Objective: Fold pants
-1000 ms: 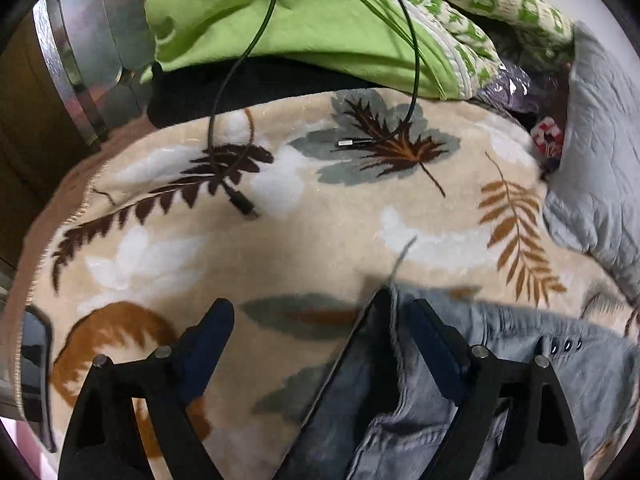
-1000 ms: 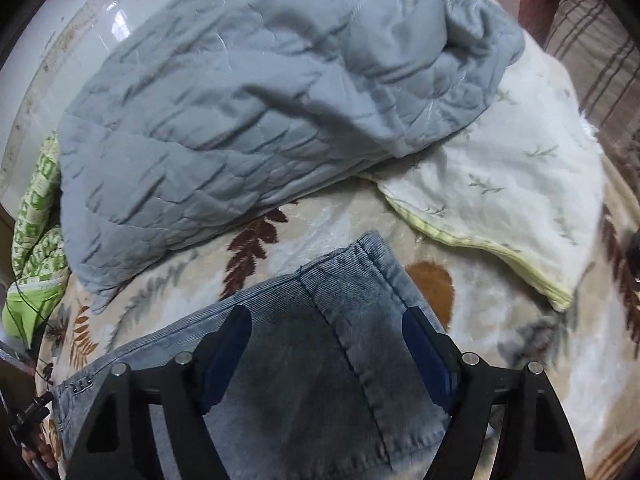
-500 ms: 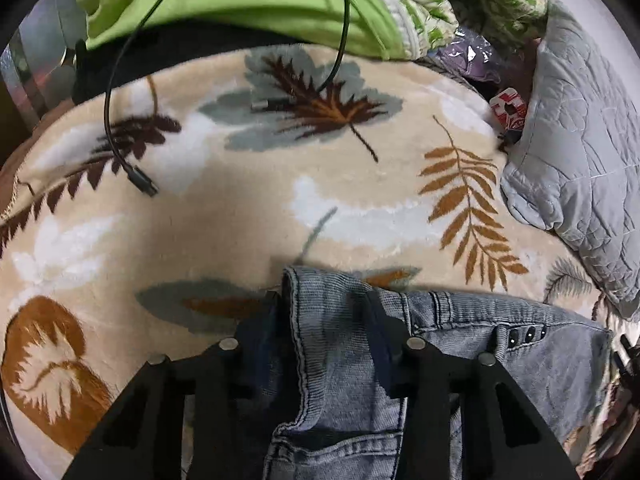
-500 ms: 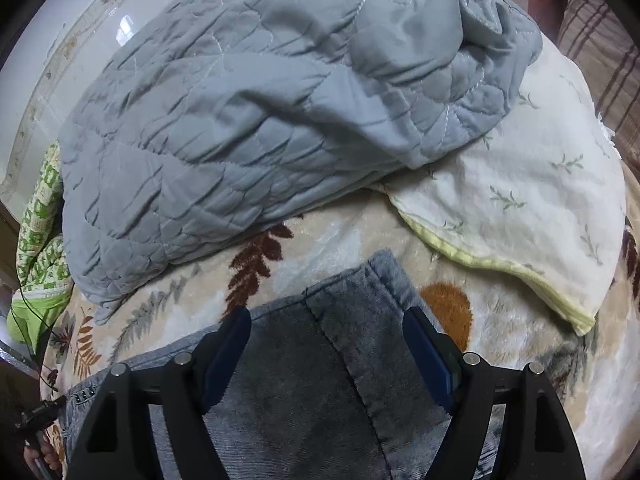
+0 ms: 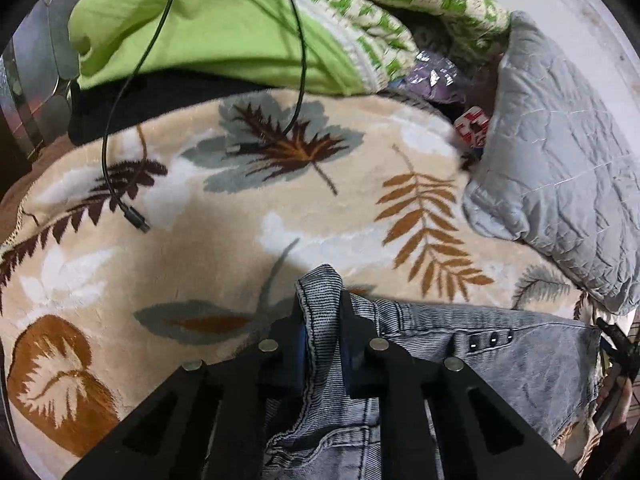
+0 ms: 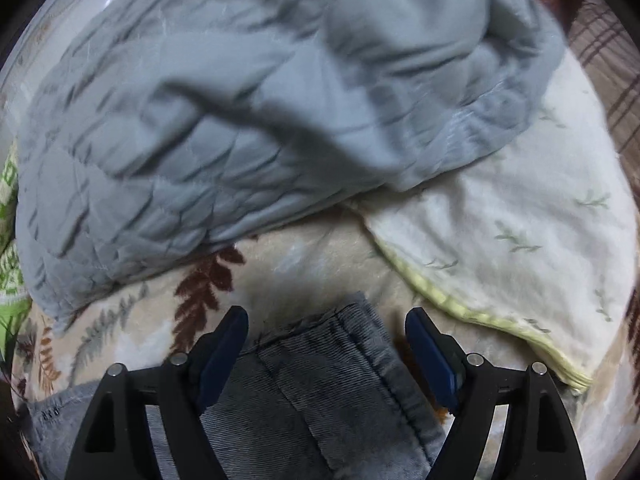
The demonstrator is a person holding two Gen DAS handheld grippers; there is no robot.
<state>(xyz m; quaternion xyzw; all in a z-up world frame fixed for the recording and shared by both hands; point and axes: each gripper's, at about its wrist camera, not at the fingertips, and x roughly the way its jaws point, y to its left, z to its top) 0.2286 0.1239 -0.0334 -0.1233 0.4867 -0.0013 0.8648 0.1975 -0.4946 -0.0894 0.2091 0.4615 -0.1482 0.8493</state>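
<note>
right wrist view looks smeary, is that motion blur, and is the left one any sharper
Right wrist view: the grey quilt and white pillow are smeared, likely motion blur; the open right gripper stays crisp. Left wrist view: mostly sharper, leaf blanket and cable clear, slight blur on the green patterned cloth; both bend strongly at the edges.

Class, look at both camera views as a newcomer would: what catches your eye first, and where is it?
The grey jeans lie low in both views on a leaf-print blanket. The left gripper is clamped on their waistband, while the right gripper hangs open over a leg end. A rumpled grey quilt fills the top of the right view.
</note>
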